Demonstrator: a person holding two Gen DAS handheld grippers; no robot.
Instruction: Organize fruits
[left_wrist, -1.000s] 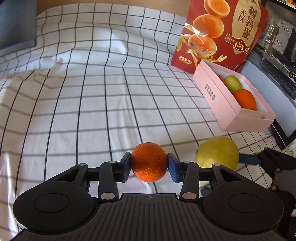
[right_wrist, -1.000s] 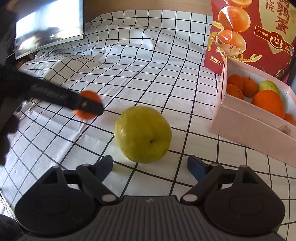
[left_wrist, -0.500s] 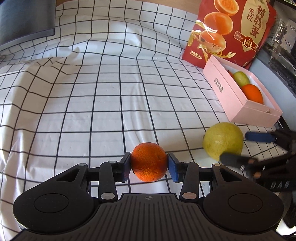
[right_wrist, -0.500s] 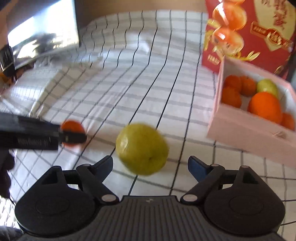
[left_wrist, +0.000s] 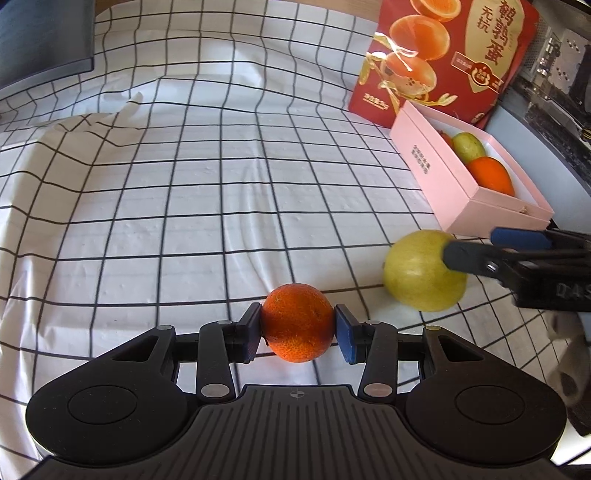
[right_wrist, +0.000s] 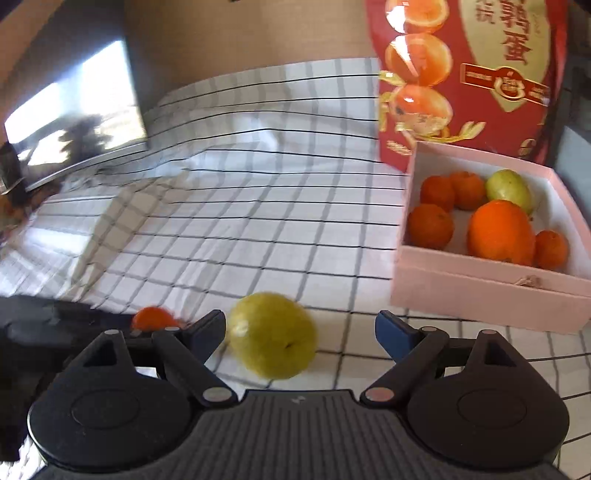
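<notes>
1. The left hand-held gripper (left_wrist: 298, 332) is clamped on a small orange (left_wrist: 297, 322), its blue pads pressed to both sides, above the checked cloth (left_wrist: 184, 206).
2. The right hand-held gripper (right_wrist: 300, 330) has its jaws spread wide around a yellow-green pear (right_wrist: 272, 334), which rests on the cloth just short of the pink box (right_wrist: 491, 291).
3. The box holds oranges and a green fruit; the red bag (right_wrist: 469, 74) stands at its far edge.
4. Left of the box, the cloth lies bare and rumpled.
</notes>
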